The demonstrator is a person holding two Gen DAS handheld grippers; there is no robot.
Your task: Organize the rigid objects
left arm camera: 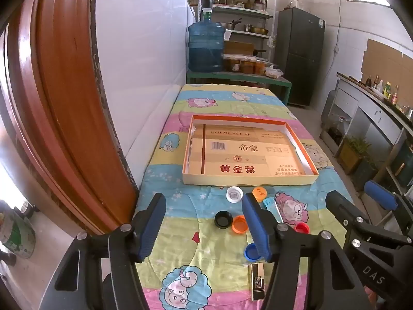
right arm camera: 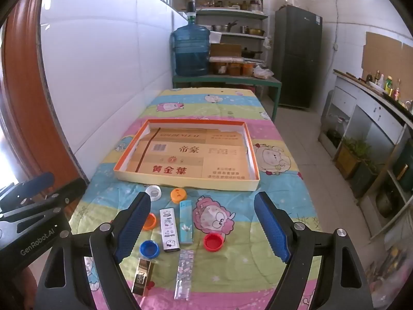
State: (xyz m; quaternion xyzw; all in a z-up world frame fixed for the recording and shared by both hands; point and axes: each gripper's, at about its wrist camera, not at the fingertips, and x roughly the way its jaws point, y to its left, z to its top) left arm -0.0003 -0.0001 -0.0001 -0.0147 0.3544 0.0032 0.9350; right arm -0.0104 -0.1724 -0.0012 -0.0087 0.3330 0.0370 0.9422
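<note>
Bottle caps and lighters all sit loose on the quilt, nearer than the tray (right arm camera: 180, 180); nothing is in it yet. Nearest: gold lighter (right arm camera: 142, 279), glitter lighter (right arm camera: 184, 273). Then blue cap (right arm camera: 149, 248), red cap (right arm camera: 213, 241), white lighter (right arm camera: 169, 230), teal lighter (right arm camera: 185, 222). Left gripper (left arm camera: 204, 222) and right gripper (right arm camera: 204, 224) are both wide open, empty. Risk: soft quilt, tight cluster; a pad likely nudges neighbours or slips off shallow caps.

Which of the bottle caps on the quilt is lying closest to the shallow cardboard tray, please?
The white cap, open side up, sits nearest the tray, just ahead of the orange cap with printing; the red, blue, black and plain orange caps lie farther back.
</note>
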